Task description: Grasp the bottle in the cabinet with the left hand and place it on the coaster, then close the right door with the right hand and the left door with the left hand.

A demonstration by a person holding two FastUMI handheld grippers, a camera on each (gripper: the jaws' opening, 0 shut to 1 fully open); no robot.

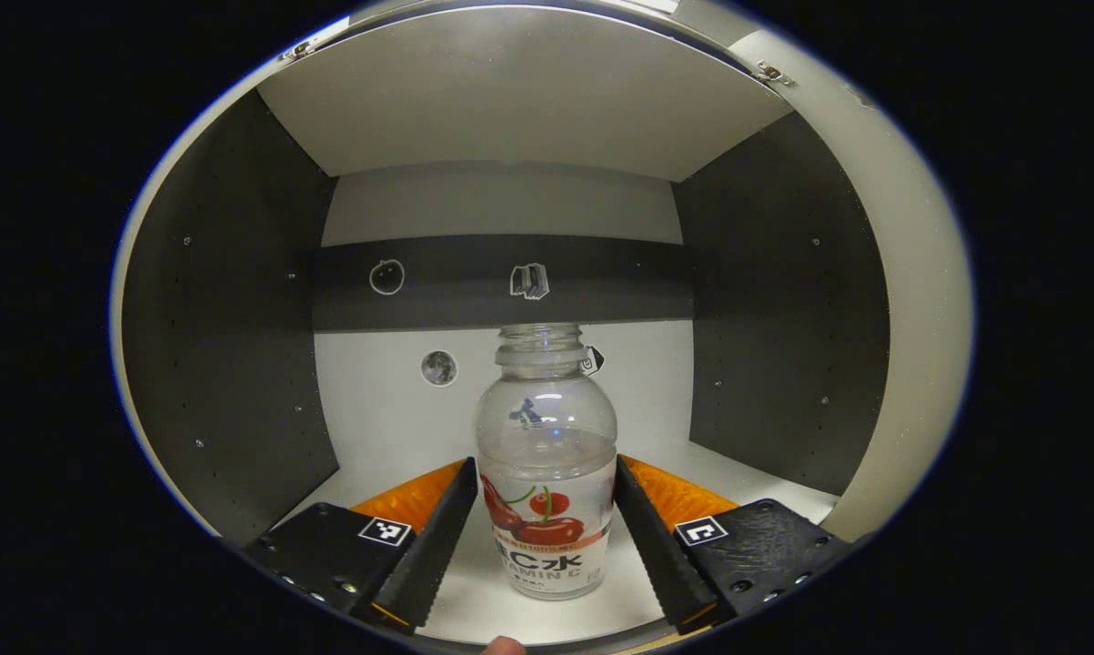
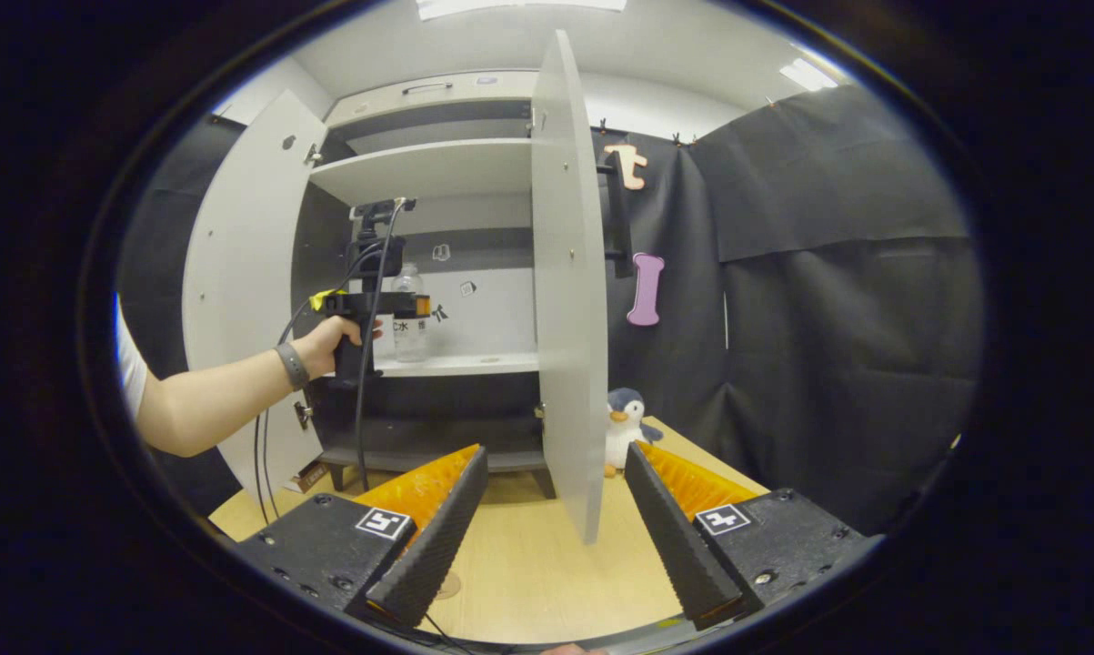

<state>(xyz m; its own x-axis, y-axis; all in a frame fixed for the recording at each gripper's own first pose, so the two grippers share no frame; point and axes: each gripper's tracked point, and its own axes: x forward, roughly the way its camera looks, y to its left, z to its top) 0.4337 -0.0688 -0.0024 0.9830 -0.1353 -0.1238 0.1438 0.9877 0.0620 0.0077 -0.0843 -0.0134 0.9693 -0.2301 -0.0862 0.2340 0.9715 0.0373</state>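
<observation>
A clear bottle with a cherry label stands upright and uncapped on the white cabinet shelf. My left gripper is open, with one finger on each side of the bottle's body, close against it. In the right gripper view a hand holds the left gripper inside the cabinet at the bottle. Both doors stand open: the left door swung wide, the right door edge-on. My right gripper is open and holds nothing, low over the wooden table.
Dark side walls and an upper shelf box in the bottle's compartment. A plush penguin sits on the table behind the right door. A cable hangs from the left gripper. Black cloth closes off the right side.
</observation>
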